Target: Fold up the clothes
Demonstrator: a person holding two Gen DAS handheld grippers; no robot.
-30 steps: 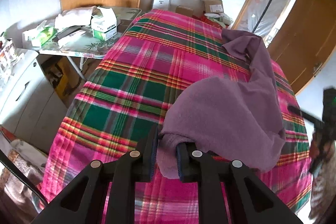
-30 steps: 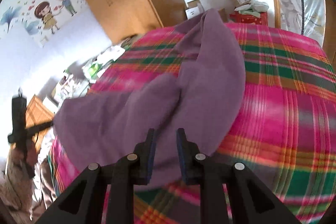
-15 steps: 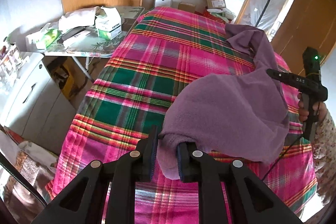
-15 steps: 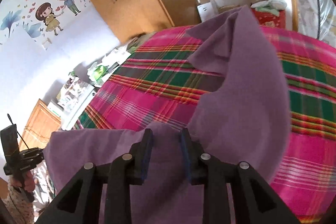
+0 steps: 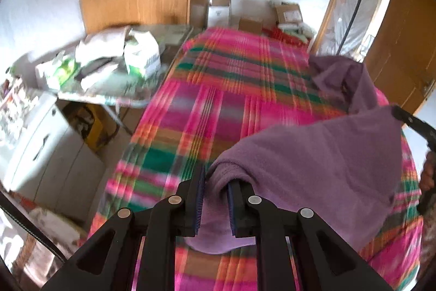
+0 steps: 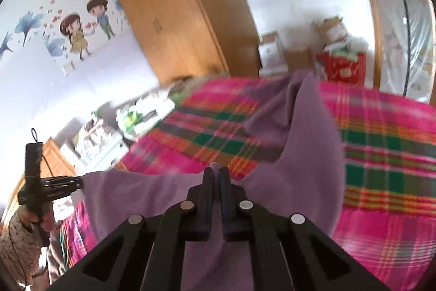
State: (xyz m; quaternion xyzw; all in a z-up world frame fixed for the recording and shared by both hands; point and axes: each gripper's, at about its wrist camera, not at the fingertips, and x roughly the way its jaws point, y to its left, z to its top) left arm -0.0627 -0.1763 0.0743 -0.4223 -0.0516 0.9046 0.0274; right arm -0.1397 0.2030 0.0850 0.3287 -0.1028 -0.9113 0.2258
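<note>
The purple fleece garment [image 5: 321, 154] is hanging stretched between the two grippers above the plaid bed cover [image 5: 218, 105], with one far end still trailing on the cover toward the bed's far right corner. The left gripper [image 5: 215, 198] is pinching a thick rolled edge of the cloth between its blue pads, its jaws closing slightly on the bunched fabric. The right gripper [image 6: 216, 182] is clamping a thin edge of the same garment [image 6: 299, 176], its jaws nearly touching with only a sliver of cloth between them.

The left wrist view is showing the side table [image 5: 109, 97] piled with packets, the white cabinet [image 5: 46, 143] beside the bed, and the right gripper's black body at the far right edge with a hand on it. The right wrist view is showing instead the cartoon wall sticker [image 6: 81, 29], the wardrobe [image 6: 185, 18], and the left gripper [image 6: 65, 183] held by a hand in a patterned sleeve [image 6: 16, 242].

Most of the bed cover is lying bare to the left of the garment and beyond it, bounded by the side table on the left and cardboard boxes [image 5: 288, 14] at the far end.
</note>
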